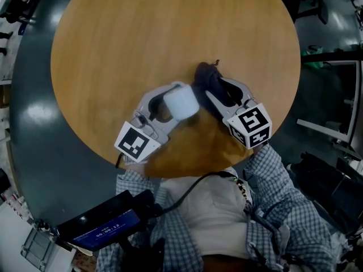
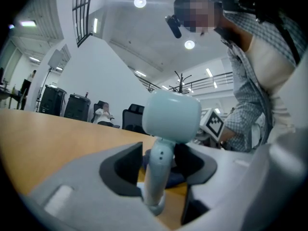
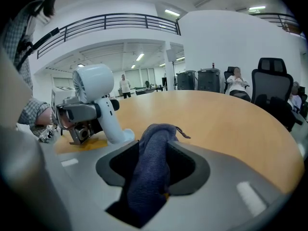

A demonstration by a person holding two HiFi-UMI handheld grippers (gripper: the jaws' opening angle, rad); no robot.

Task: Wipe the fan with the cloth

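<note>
While the person is leaning over the near edge of the table (image 1: 142,33), both grippers are resting low just inside that edge, side by side. On the left, the left gripper (image 2: 161,166) is lying about level with its jaws spread around the stem of the fan (image 1: 181,102). A sliver of space is showing between the stem and one pad, so the jaws are flanking the stem, not clamping it. The fan is standing on its own foot close to the middle of the near edge, its pale round head sitting above the jaws.

Just to its right, the right gripper (image 3: 154,167) is tilting down toward the wood, its jaws also standing wide. The cloth (image 1: 209,83), dark blue and bunched into a ridge, is filling the gap and brushing both pads, yet it is not looking squeezed. Its front end is spilling past the jaw tips onto the table, a little farther in than the fan. Fan foot and cloth are sitting just beside each other; whether they are touching is not showing.

Beyond the far edge, chairs (image 3: 272,81) are standing.

The cloth is not lying against the fan's head, so no wiping stroke is under way. Nothing on the fan is telling whether it is already wiped, and the two loose holds are not settling it either.
</note>
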